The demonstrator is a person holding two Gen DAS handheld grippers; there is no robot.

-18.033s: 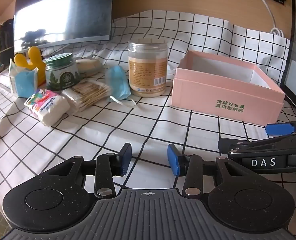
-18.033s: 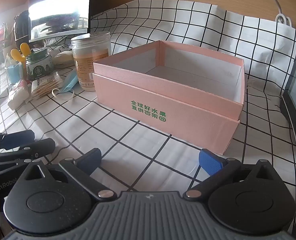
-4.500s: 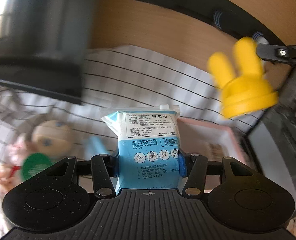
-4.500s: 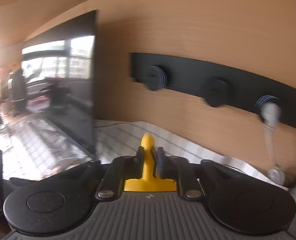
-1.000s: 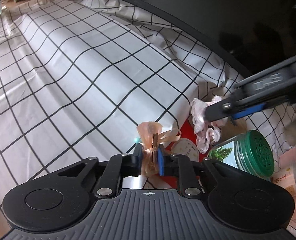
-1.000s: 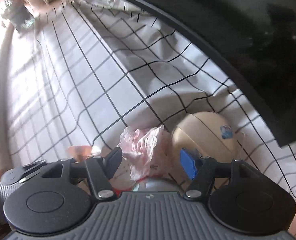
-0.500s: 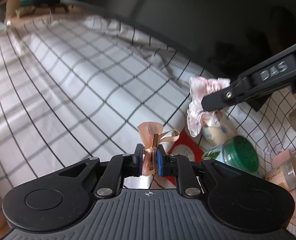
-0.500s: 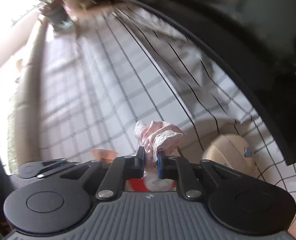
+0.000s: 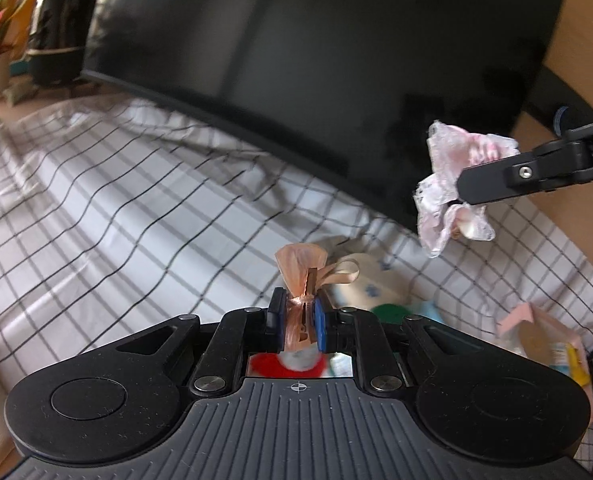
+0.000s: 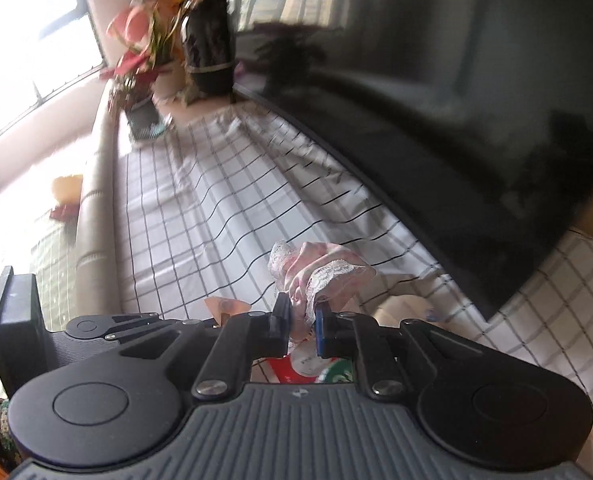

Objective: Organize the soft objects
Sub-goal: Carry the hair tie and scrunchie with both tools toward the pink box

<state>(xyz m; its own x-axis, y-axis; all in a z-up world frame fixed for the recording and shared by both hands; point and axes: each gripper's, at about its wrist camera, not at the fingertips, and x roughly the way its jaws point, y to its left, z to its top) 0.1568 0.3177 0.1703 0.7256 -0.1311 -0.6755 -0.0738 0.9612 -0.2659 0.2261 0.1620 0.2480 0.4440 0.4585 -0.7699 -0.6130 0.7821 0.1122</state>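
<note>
The left tongs (image 9: 298, 316) are squeezed tight on a small peach ribbon bow (image 9: 302, 268). The right tongs (image 10: 299, 322) are pinched shut on a pink lace scrunchie (image 10: 316, 268). Both soft things hang in the air above the checked cloth (image 9: 136, 208) on the table, near the big black screen (image 9: 316, 60).

The scrunchie is floppy and held only by a bit of its edge, so it could slip out and fall. The bow is thin and could slide free if the tongs shake.
</note>
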